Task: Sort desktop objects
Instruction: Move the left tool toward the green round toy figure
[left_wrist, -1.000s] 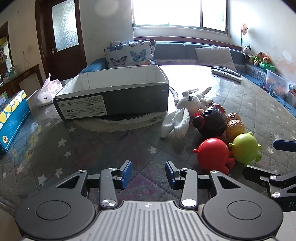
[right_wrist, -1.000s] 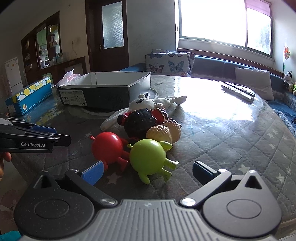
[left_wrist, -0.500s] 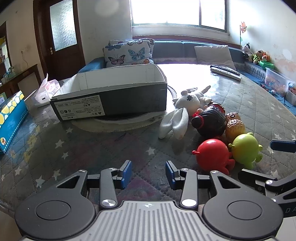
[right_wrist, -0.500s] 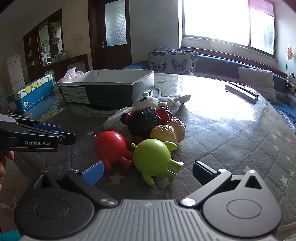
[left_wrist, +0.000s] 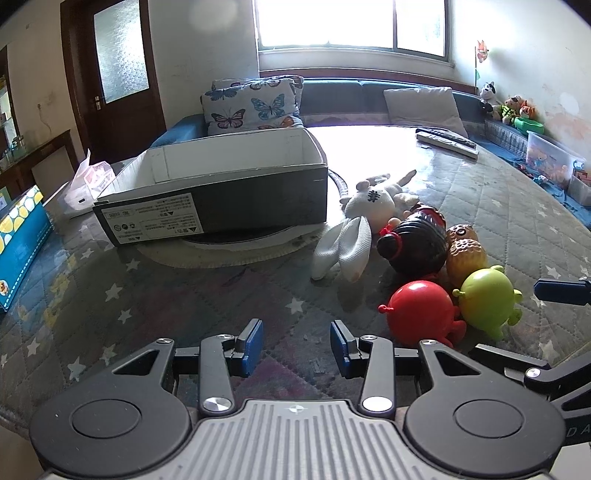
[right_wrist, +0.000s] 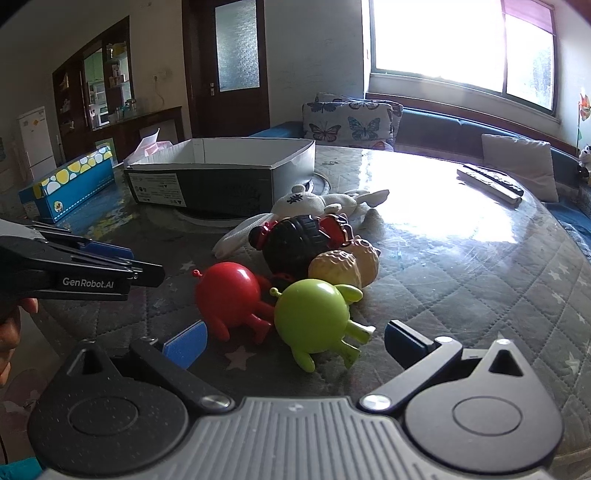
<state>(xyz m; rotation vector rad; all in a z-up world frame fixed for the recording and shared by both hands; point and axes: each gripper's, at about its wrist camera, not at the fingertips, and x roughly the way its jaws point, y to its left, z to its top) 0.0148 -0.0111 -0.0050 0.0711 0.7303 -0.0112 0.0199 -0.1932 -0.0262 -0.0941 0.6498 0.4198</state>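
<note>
Five toys are lying bunched together just beside the open shoebox (left_wrist: 218, 192), on the side away from its labelled end: a white plush rabbit (left_wrist: 364, 221) nearest the shoebox, then a black doll (left_wrist: 417, 243), a tan nubbly toy (left_wrist: 465, 254), and farthest from it a red round figure (right_wrist: 227, 293) touching a green round figure (right_wrist: 314, 317). The right gripper (right_wrist: 293, 341) is hanging low over the table (right_wrist: 461, 280) with its jaws spread wide, and the green figure is sitting almost squarely in front of that gap, its legs pointing back toward the claw and its body running lengthwise away toward the shoebox. The left gripper (left_wrist: 296, 343) is holding its blue pads moderately apart on nothing, aimed at bare quilted cloth short of the shoebox, with the red figure off to its right. Judging by this, the right hand is the nearer one and looks set for the green figure; a straight push forward along the toy's length should bring the pads to either flank, though the red neighbour pressing against it could get nudged or caught by the left pad.
</note>
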